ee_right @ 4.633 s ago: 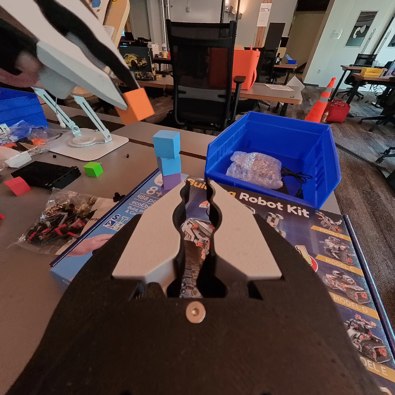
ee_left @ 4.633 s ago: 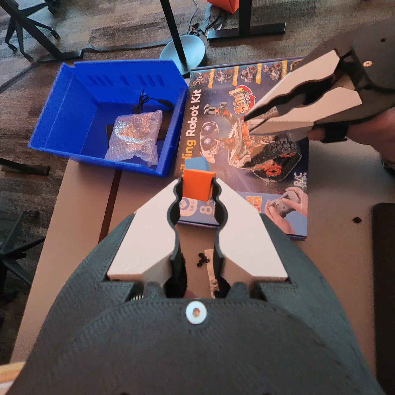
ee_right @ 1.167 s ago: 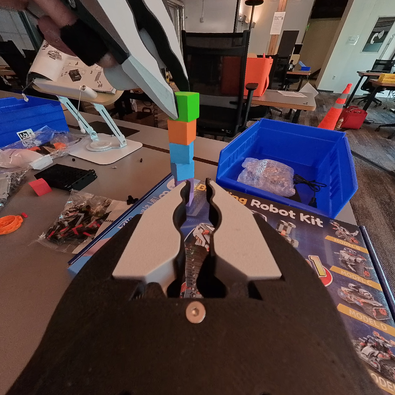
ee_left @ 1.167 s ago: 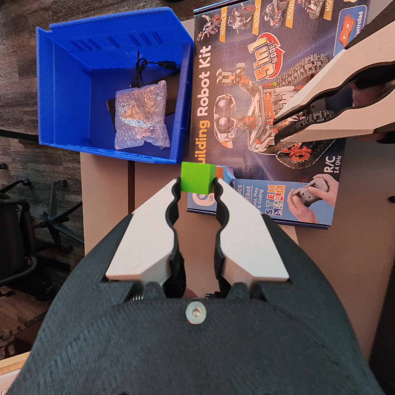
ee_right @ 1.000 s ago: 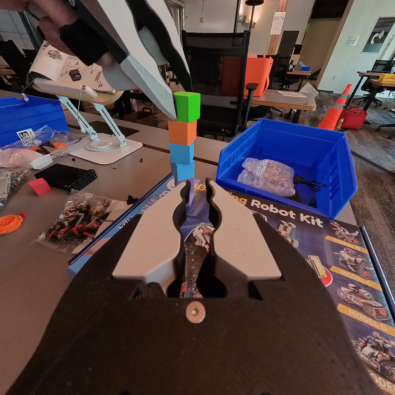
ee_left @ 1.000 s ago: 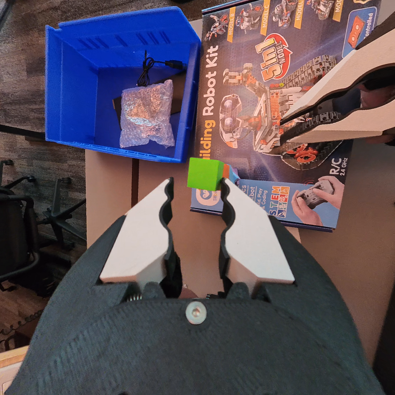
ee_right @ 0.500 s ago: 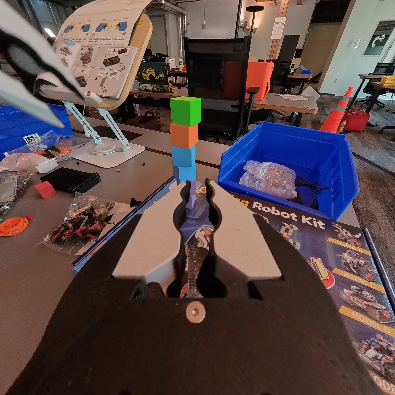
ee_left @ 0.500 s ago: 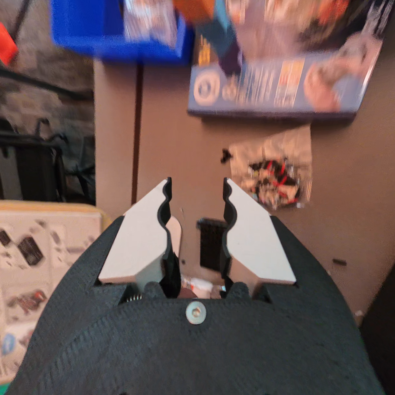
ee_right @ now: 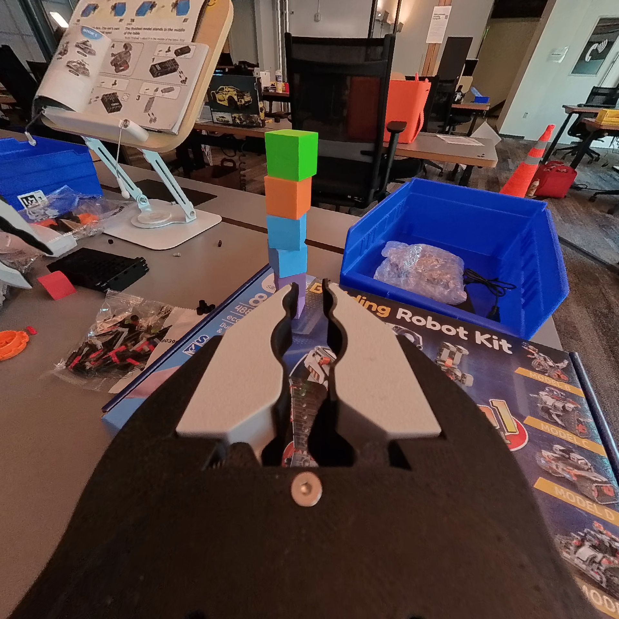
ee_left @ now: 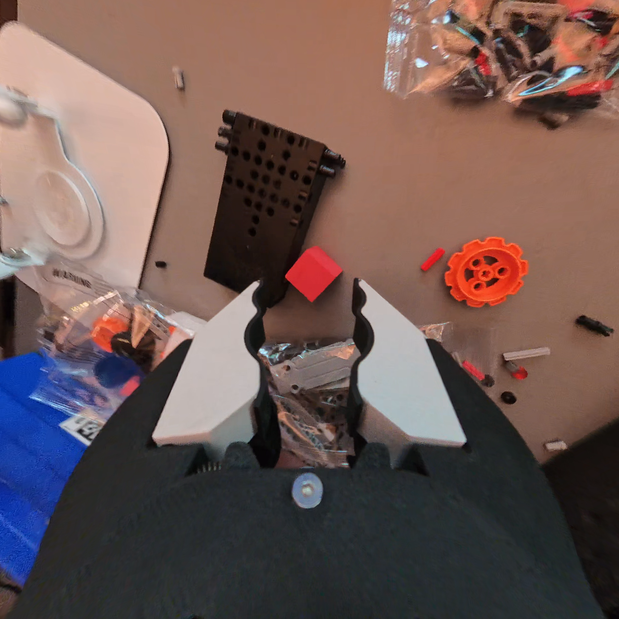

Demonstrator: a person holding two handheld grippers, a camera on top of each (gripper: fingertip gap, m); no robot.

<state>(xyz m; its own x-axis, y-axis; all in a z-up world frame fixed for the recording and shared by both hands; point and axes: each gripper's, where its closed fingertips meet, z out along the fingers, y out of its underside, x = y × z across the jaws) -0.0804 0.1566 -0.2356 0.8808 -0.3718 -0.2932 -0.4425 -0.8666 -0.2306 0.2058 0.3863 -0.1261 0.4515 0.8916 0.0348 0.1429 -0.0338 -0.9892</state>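
Note:
My left gripper is open and empty, pointing down at the table. A red cube lies just ahead of its fingertips, beside a black perforated plate. My right gripper is shut and empty, low over a robot kit box. On that box's near corner stands a tower: a green cube on an orange cube, two blue cubes and a purple cube. The right wrist view also shows the red cube at far left, with the left gripper's fingers next to it.
An orange gear, bags of small parts and loose pins lie around the red cube. A white book stand holds an open manual. A blue bin with a bubble-wrap bag stands behind the box. Another blue bin is at my left. The grippers' ends are close to 40 centimeters from one another. The right gripper is farther from the black perforated plate, some 35 centimeters, than the left, some 5 centimeters. Measured from the fingertips, the green cube is 8 centimeters or so from the right gripper and 35 centimeters from the left.
My left gripper set the green cube on the tower, opened, and swung away left and down to the red cube. The right gripper has stayed in place, shut.

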